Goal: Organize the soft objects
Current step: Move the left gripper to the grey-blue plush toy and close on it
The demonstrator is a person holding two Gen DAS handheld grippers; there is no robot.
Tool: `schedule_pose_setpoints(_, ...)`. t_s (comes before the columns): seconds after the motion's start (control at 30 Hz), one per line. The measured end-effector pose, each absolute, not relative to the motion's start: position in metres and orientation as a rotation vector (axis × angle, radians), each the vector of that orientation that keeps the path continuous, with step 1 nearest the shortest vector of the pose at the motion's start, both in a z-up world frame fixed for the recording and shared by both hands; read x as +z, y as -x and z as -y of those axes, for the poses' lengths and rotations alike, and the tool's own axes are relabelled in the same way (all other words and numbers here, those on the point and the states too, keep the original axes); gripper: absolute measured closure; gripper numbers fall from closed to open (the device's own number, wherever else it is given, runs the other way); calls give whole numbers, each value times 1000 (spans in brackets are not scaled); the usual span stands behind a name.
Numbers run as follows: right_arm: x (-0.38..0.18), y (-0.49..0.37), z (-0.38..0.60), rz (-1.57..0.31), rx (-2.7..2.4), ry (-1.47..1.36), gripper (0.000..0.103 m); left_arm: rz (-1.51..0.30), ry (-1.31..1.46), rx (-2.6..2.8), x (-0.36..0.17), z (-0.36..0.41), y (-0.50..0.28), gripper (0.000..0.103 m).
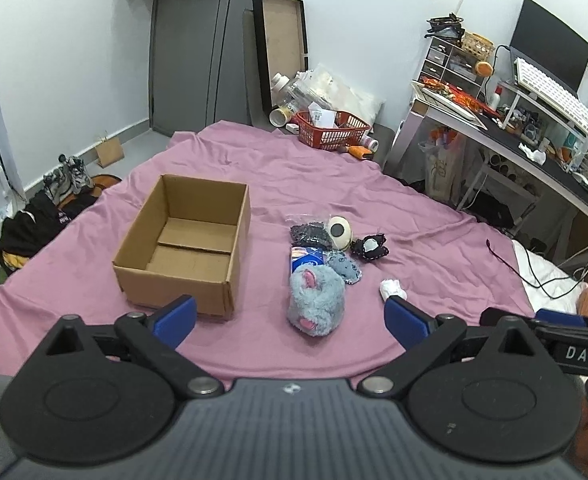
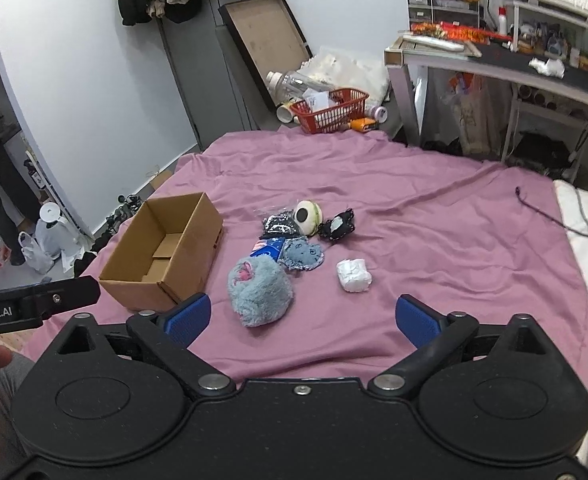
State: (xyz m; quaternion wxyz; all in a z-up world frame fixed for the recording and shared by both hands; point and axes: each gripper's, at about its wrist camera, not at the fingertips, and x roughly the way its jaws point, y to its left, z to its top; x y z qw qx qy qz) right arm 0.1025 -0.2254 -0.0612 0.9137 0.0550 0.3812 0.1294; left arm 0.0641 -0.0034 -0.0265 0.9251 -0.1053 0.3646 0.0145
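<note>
Left wrist view shows my left gripper [image 1: 290, 320] wide apart, holding nothing. My right gripper [image 2: 302, 320] is wide apart too. Nearest on the bed sheet [image 1: 334, 184] lies a fluffy blue toy [image 1: 316, 302], then the other soft things. The box [image 1: 186, 246] toward the left edge is empty, so nothing is packed yet.

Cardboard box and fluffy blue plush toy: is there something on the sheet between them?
No. Between the cardboard box and the fluffy blue plush toy only bare pink sheet shows, in both wrist views.
</note>
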Motion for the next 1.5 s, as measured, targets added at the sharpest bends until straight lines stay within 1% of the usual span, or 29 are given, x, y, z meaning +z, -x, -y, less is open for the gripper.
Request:
schedule_pose_setpoints(0.1,-70,-113,224,-799,272,-125,9,-756,231,13,-33,4,-74,4)
schedule_pose_setpoints(0.17,-76,-122,223,-819,271,-131,14,-755,233,4,-38,4,-80,4)
schedule_pose_setpoints(0.3,-88,-137,225,-855,270,-150,15,-762,249,-16,-46,5,-94,5)
schedule_pose_setpoints(0.43,-99,-150,229,-880,263,-194,22,-789,256,-27,-59,8,-112,13)
schedule_pose_setpoints(0.47,-102,-153,230,-883,262,-207,22,-794,258,-31,-62,8,-116,14)
schedule_pose_setpoints(0.53,-107,-159,233,-885,257,-229,22,-807,265,-42,-69,10,-124,20)
schedule_pose_setpoints(0.57,-110,-162,234,-888,255,-238,24,-813,269,-46,-73,11,-128,21)
schedule_pose_setpoints(0.6,-112,-166,235,-895,255,-254,26,-818,274,-49,-76,12,-132,24)
schedule_pose_setpoints(0.63,-113,-168,235,-901,257,-267,29,-824,280,-53,-81,12,-136,30)
schedule_pose_setpoints(0.67,-114,-171,236,-895,261,-280,29,-833,286,-56,-85,13,-140,32)
schedule_pose_setpoints(0.73,-115,-176,235,-880,264,-283,29,-864,299,-55,-96,13,-149,40)
schedule_pose_setpoints(0.8,-120,-181,236,-889,255,-301,29,-886,302,-69,-104,14,-156,45)
schedule_pose_setpoints(0.87,-125,-187,236,-903,255,-322,32,-900,292,-64,-112,14,-162,46)
schedule_pose_setpoints(1.0,-136,-198,231,-928,273,-358,33,-937,291,-64,-128,11,-173,54)
schedule_pose_setpoints(1.1,-145,-207,224,-945,282,-360,35,-959,304,-57,-138,8,-182,58)
schedule_pose_setpoints(1.23,-160,-220,219,-977,294,-397,42,-965,321,-64,-148,4,-196,62)
schedule_pose_setpoints(1.4,-179,-237,219,-1009,322,-498,48,-994,359,-70,-164,1,-214,65)
schedule_pose_setpoints(1.5,-187,-244,216,-1025,324,-505,49,-1009,371,-64,-174,1,-223,66)
